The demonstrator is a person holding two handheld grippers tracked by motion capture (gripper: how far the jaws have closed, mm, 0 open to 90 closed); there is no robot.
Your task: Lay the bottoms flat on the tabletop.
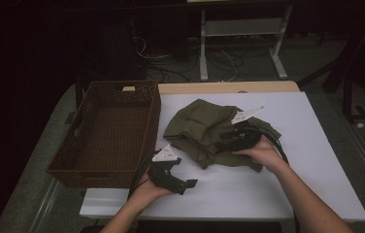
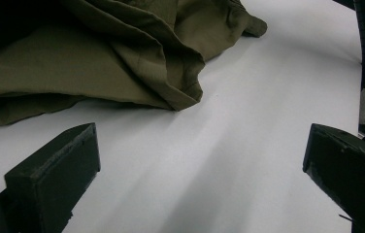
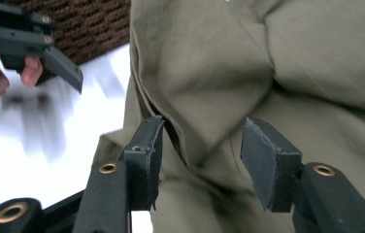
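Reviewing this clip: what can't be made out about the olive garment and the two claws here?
- Olive garment: what kind; crumpled, dim in the high view.
- Right claw: jaws apart over a fold; contact unclear in its own view.
- Left claw: body cut off by the bottom edge.
- Basket: inside too dark in the high view.

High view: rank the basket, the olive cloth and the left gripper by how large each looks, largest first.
1. Basket, largest.
2. Cloth, clearly smaller in spread.
3. Left gripper, smallest, though it is nearest the camera.
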